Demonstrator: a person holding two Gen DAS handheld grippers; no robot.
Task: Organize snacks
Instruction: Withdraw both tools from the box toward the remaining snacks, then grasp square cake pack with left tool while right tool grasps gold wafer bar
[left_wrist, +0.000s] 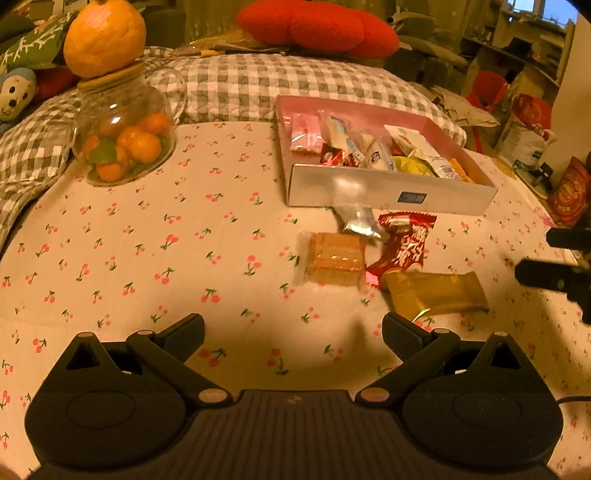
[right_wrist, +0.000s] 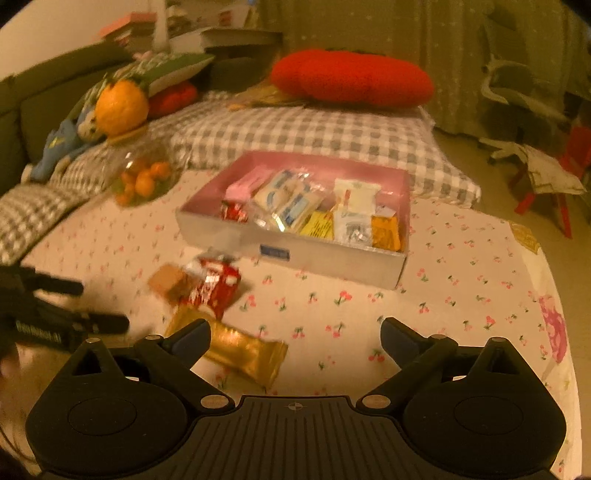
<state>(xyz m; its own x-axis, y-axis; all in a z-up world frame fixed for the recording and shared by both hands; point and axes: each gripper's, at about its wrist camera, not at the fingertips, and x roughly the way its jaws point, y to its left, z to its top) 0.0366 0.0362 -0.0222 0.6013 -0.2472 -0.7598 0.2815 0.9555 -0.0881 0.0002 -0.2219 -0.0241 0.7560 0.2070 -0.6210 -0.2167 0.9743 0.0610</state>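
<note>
Fruit fills the glass jar (left_wrist: 123, 142) at far left, a large orange (left_wrist: 104, 37) perched on its lid, well apart from the snacks. Right of it on the cherry-print bed cover (left_wrist: 147, 258) lie the loose pieces: a clear-wrapped biscuit (left_wrist: 336, 264), a silver wrapper (left_wrist: 360, 221), a red packet (left_wrist: 400, 243) and a gold bar (left_wrist: 437, 295), all just in front of the pink-lined box (left_wrist: 391, 194), which already holds many packets. Left claw (left_wrist: 293, 332) hangs spread and empty above the cover; right claw (right_wrist: 295, 338) is likewise spread, its left finger over the gold bar. Gathering looks partly done; next, one claw should probably drop onto a loose packet, pinch it, and carry it over the box wall.
</note>
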